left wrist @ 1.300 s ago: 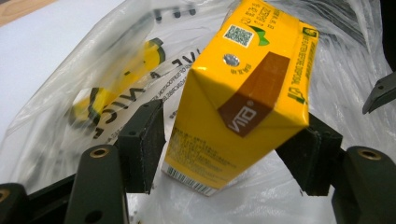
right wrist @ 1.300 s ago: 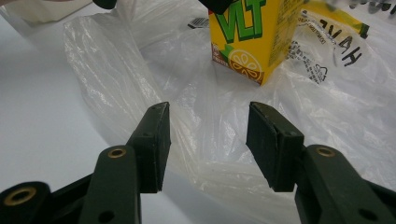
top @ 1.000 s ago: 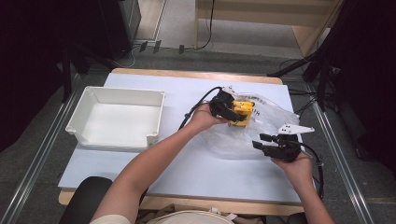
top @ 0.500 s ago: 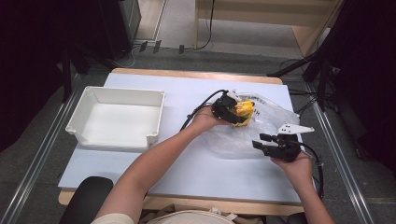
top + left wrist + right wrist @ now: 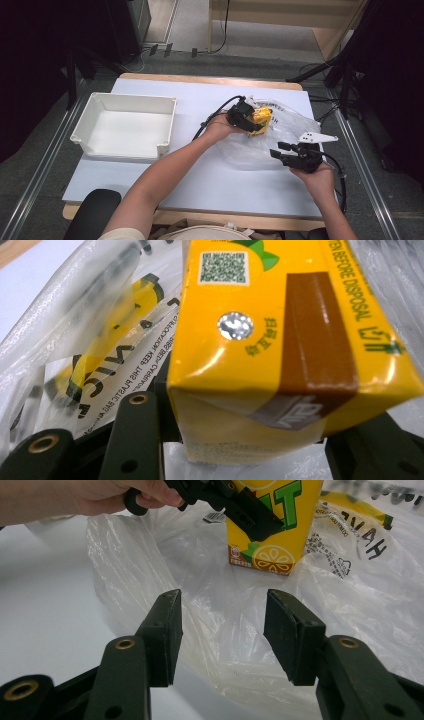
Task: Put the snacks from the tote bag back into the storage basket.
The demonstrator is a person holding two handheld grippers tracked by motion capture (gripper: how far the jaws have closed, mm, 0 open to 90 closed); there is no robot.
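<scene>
A: The yellow lemon tea carton [image 5: 280,355] now sits between the left gripper [image 5: 248,120]'s jaws, which have just been closing in. In the left gripper view both black jaws are against its sides, so I'd call that a grip.

B: A second ago those jaws stood wider around it. Where's the carton resting?

A: On the clear plastic bag [image 5: 280,140], crumpled beneath and behind it.

B: And the right gripper [image 5: 222,635]?

A: Jaws apart with nothing between them, poised over the near edge of the bag, the carton straight ahead of it. It hasn't shifted.

B: Then the carton looks ready to lift out, perhaps toward the white tray [image 5: 125,102], well off to the left gripper's far side.
</scene>
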